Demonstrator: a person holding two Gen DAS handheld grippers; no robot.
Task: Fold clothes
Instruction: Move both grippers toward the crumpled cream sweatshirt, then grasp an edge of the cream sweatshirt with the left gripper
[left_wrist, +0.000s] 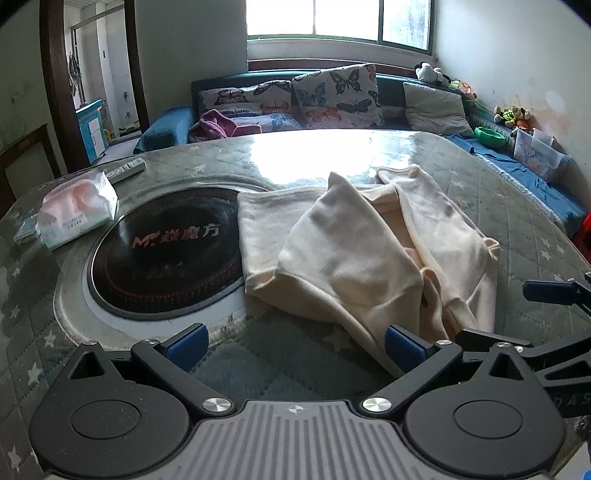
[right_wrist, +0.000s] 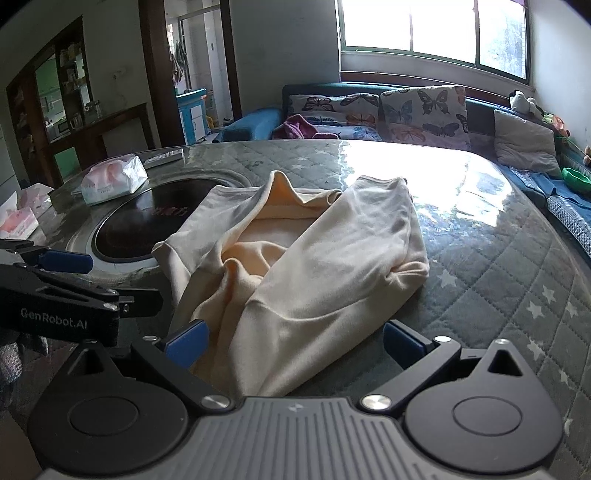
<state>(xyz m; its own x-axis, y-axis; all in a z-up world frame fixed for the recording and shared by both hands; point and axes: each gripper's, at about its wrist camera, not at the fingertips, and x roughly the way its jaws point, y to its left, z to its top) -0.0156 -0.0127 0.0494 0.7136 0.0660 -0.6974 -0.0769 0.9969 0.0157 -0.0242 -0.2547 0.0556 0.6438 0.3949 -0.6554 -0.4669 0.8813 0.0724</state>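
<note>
A cream garment (left_wrist: 354, 251) lies crumpled on the quilt-patterned round table (left_wrist: 517, 229), partly over the black induction hob (left_wrist: 166, 251). It also shows in the right wrist view (right_wrist: 303, 273), with its peach inner side showing. My left gripper (left_wrist: 295, 349) is open and empty, just in front of the garment's near edge. My right gripper (right_wrist: 293, 345) is open, its fingers on either side of the garment's near hem, holding nothing. The right gripper's finger (left_wrist: 550, 291) shows at the right edge of the left wrist view.
A tissue pack (left_wrist: 77, 210) and a remote control (left_wrist: 127, 170) lie at the table's back left. More tissue packs (right_wrist: 18, 218) sit at the left in the right wrist view. A sofa with butterfly cushions (left_wrist: 336, 96) stands behind the table.
</note>
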